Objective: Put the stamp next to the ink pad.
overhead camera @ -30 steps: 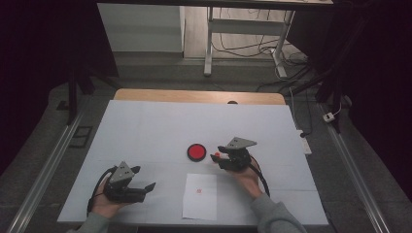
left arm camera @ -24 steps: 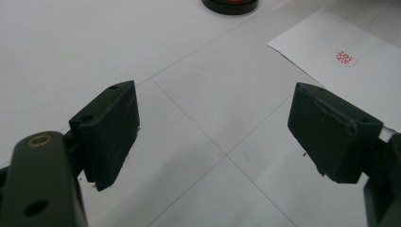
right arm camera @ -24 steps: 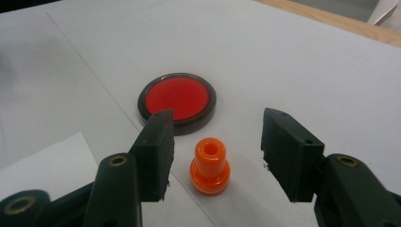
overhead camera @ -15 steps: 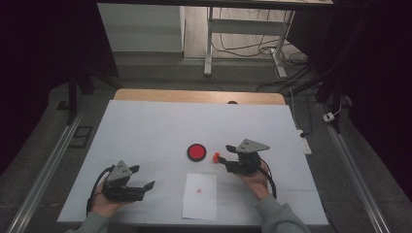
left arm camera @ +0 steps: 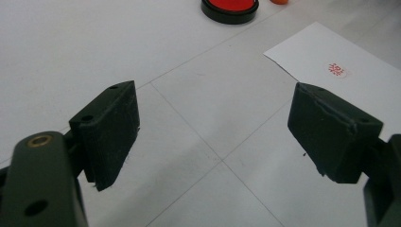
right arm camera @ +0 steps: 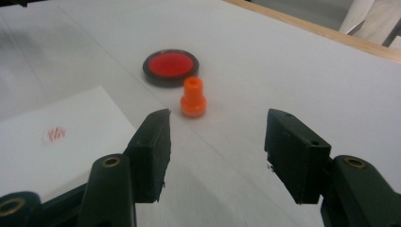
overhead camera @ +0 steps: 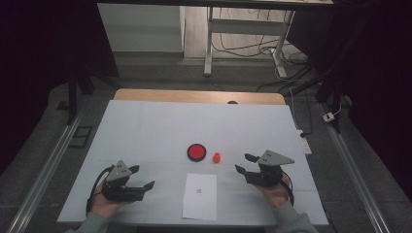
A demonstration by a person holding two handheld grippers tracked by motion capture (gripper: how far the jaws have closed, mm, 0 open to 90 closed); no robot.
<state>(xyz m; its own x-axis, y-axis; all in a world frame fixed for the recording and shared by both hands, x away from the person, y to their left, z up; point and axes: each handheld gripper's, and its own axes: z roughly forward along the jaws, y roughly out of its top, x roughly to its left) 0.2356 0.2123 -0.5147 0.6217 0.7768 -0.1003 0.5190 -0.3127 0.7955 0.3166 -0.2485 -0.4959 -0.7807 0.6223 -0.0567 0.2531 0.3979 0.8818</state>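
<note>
Orange plastic, a small stamp stands upright on the white desk, just to the right of the round red ink pad in the high view and apart from it. Right tongs are near this stamp but do not touch it; their jaws have just been opening, they are released now with nothing between them, and in the right gripper view the stamp stands free in front of the gap, with the ink pad just behind it. Nothing stands in the way between the jaws and the stamp. A white sheet of paper with a small red mark lies nearer to the person, between both hands. Left tongs rest low over the desk at the left, also released and empty, well apart from the stamp.
</note>
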